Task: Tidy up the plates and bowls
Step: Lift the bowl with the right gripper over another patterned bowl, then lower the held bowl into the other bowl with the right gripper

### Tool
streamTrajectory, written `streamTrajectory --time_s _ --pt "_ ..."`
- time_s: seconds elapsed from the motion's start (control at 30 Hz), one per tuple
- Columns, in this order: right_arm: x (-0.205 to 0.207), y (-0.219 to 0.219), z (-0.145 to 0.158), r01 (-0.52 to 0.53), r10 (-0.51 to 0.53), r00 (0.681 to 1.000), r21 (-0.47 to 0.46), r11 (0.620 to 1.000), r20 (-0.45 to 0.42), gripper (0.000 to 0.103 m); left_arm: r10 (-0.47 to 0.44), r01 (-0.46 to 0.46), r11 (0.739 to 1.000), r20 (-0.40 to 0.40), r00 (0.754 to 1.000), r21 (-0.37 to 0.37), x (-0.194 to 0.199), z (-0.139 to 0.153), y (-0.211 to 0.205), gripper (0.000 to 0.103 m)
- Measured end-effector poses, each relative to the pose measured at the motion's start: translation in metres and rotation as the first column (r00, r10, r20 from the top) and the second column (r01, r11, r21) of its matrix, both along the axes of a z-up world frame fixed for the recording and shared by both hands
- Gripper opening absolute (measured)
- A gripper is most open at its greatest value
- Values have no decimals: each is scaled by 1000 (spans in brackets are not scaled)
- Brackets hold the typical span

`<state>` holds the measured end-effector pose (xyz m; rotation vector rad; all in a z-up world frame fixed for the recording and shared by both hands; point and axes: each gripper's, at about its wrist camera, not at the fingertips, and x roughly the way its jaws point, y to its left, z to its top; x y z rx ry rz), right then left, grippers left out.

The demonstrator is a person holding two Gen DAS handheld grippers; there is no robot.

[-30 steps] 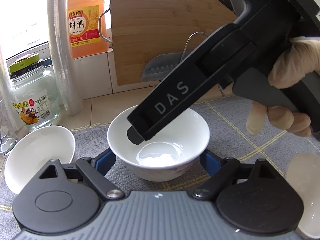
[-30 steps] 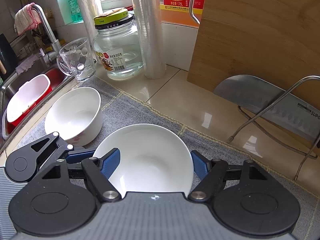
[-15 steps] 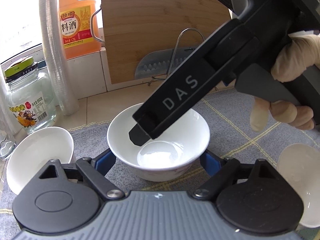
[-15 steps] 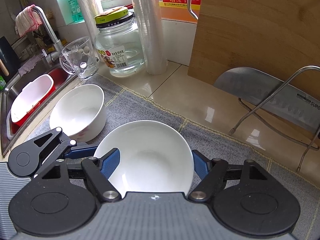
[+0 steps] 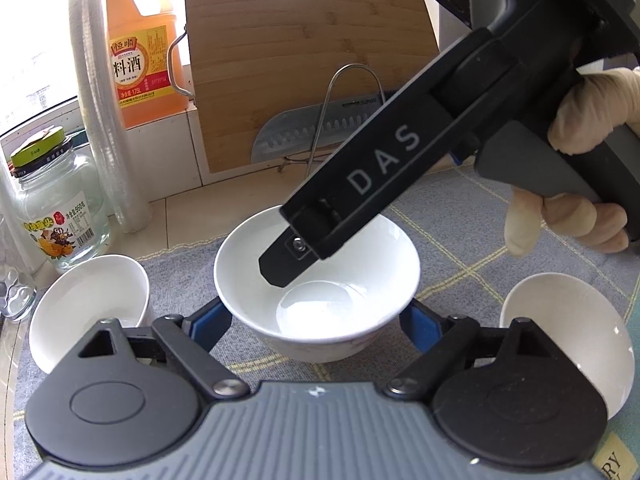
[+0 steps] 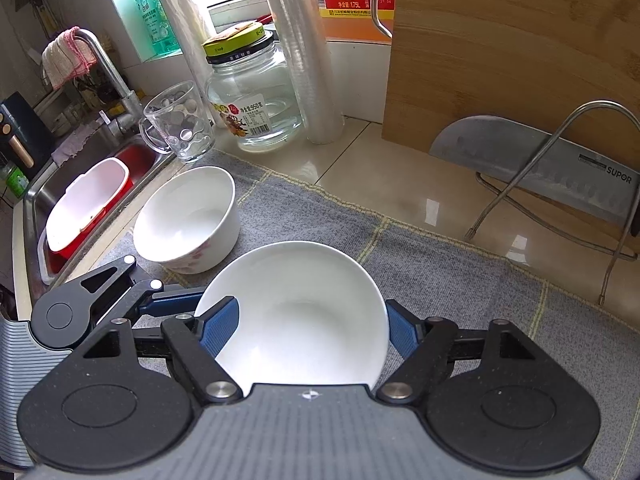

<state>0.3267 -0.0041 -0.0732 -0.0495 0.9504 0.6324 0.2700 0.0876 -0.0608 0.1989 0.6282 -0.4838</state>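
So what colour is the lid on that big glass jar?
The jar's lid is yellow-green with a black rim, clearest in the right wrist view.

Black gripper (image 5: 316, 320), blue pads (image 5: 212, 322)

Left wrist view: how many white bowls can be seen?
3. The centre bowl sits between the left gripper's fingers; a second bowl stands left, near the glass jar; a third bowl is lower right, partly behind the gripper body. Another could be nested unseen.

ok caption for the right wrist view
Right gripper grips a white bowl over the grey cloth, beside a floral bowl.
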Motion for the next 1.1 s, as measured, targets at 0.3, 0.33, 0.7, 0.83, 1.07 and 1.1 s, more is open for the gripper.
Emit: streamTrajectory --time_s 0.3,0.33,0.7,0.83,1.07,1.1 --pt "-28 -7 17 -7 6 1000 23 1000 6 85 -30 30 1000 6 1000 3 -24 14 -2 90" --pt "-31 -8 18 -8 7 1000 23 1000 8 85 -32 32 999 4 999 2 -26 15 -2 90" --pt "-66 -14 35 10 -11 999 23 1000 40 85 -64 64 998 28 998 1 -52 23 -7 90" --pt "-78 -18 38 23 -25 999 25 999 48 85 -83 84 996 30 996 -2 -61 26 -8 90" --pt "-100 -29 38 66 -67 996 28 997 54 85 -133 133 991 37 990 -1 -79 30 -15 90" --pt "-103 -31 39 72 -73 996 29 997 55 85 -140 141 990 39 989 0 -81 31 -17 90"
